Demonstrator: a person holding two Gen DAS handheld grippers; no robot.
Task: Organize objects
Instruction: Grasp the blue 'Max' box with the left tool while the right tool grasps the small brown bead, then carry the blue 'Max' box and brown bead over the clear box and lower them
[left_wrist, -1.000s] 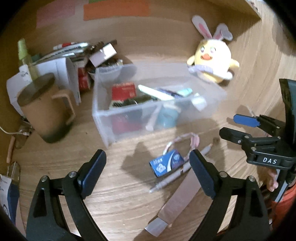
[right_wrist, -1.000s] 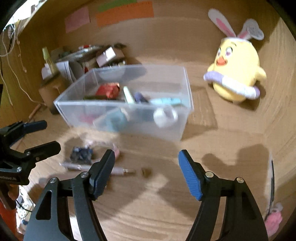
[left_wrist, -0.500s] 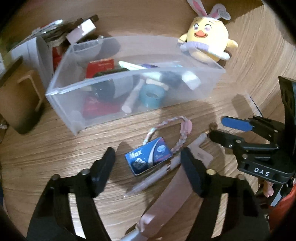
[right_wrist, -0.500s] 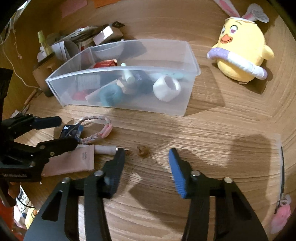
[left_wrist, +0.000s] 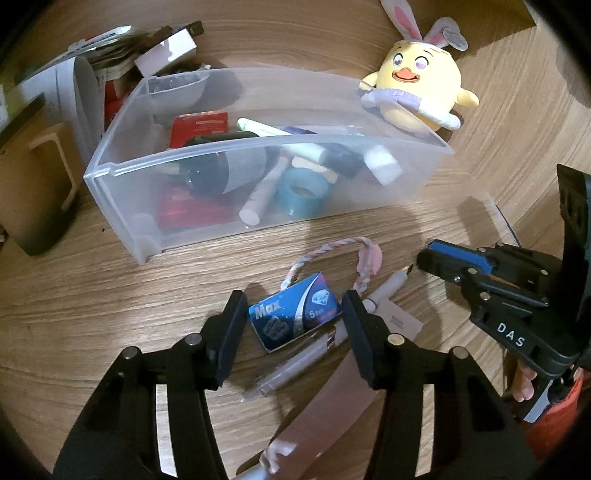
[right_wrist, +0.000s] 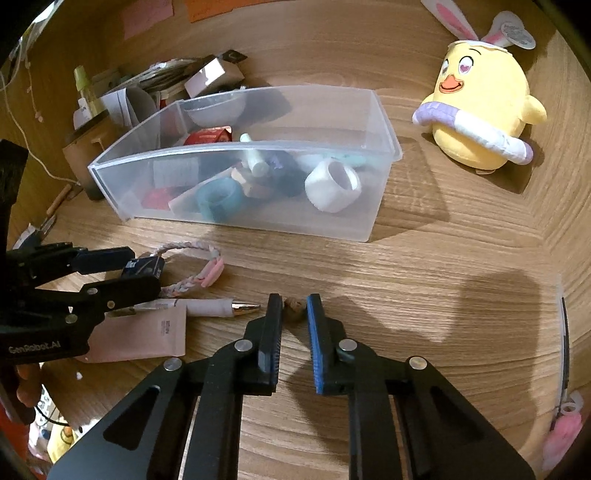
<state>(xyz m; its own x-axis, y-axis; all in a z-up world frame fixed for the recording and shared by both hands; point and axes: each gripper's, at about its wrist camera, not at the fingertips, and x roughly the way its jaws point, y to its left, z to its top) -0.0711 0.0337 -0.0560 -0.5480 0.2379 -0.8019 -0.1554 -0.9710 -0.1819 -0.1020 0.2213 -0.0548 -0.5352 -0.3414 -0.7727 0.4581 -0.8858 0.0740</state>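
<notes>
A blue "Max" box (left_wrist: 295, 317) lies on the wooden table, and my left gripper (left_wrist: 293, 306) straddles it. Its jaws are closing, with the pads close beside the box's ends but not visibly pressing. From the right wrist view the left gripper (right_wrist: 144, 271) comes in from the left with the box (right_wrist: 142, 266) between its fingers. My right gripper (right_wrist: 294, 301) is shut on a small brown lump (right_wrist: 294, 308) on the table. A clear plastic bin (left_wrist: 258, 151) behind holds tape rolls, tubes and a red pack.
A braided bracelet (left_wrist: 325, 251), a pen (left_wrist: 384, 291) and a pink sachet (left_wrist: 332, 398) lie around the blue box. A yellow plush chick (right_wrist: 480, 110) sits at the back right. A brown mug (left_wrist: 33, 184) and piled boxes and papers (left_wrist: 110, 55) crowd the back left.
Both grippers' jaws have narrowed. The left one dropped closer and now frames the blue box. The right one came down over the brown lump and shut on it.
</notes>
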